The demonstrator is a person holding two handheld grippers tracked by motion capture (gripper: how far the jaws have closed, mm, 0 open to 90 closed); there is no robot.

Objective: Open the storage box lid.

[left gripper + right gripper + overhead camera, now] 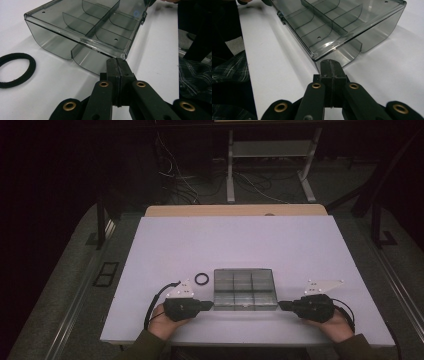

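A smoky transparent compartment box [245,289] with a closed lid lies near the front of the white table. My left gripper [209,305] rests at its near left corner, jaws shut with nothing between them, tips right at the box [85,27]. A black rubber ring [201,278] lies just left of the box, seen also as the ring [15,70] in the left gripper view. My right gripper [281,305] sits at the near right corner, jaws pressed together and empty, tips touching or almost touching the box [337,27]. In both gripper views the left gripper [117,63] and right gripper [330,65] point at the box's corners.
The white table [240,240] has open surface behind and beside the box. Its front edge runs just under my hands. A metal stand [270,165] and cables lie on the dark floor beyond the table.
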